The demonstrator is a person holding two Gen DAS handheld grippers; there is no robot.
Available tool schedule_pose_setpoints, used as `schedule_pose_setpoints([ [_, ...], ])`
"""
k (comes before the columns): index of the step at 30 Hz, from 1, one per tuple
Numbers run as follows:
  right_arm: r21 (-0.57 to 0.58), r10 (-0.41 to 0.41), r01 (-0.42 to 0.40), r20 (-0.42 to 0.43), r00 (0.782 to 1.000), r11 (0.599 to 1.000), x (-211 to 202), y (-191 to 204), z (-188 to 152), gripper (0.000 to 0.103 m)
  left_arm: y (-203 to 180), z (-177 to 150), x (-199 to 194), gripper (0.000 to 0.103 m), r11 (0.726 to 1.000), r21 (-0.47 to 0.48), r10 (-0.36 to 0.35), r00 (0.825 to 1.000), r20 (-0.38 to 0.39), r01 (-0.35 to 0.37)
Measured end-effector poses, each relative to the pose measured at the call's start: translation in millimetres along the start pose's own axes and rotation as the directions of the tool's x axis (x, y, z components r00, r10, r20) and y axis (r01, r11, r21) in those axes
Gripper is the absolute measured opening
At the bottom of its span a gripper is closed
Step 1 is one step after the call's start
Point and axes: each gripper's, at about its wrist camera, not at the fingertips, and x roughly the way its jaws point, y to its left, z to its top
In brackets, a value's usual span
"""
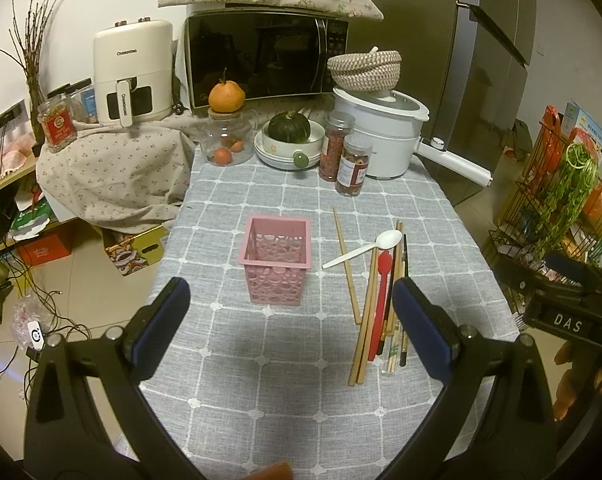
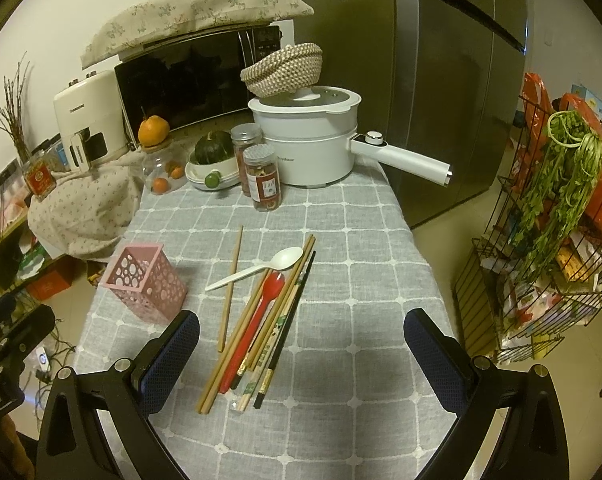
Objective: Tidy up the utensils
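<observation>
A pink perforated holder stands upright and empty on the grey checked tablecloth; it also shows in the right wrist view. To its right lie a white plastic spoon, a red spoon, one lone wooden chopstick and a bundle of several chopsticks. In the right wrist view the white spoon, red spoon and chopsticks lie just ahead. My left gripper is open and empty, near the holder. My right gripper is open and empty, over the utensils.
At the table's back stand a white electric pot with a long handle, two spice jars, a bowl with a green squash, a glass jar, a microwave and an air fryer. A wire rack stands right of the table.
</observation>
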Motion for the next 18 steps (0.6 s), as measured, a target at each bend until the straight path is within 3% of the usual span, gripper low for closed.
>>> schedule_pose_setpoints([
  [18, -0.055, -0.027, 0.028, 0.015, 1.0, 0.998, 1.4, 3.4, 3.0, 0.103, 0.9, 1.2, 0.7, 0.101, 1.0, 0.001, 0.001, 1.0, -0.01, -0.001],
])
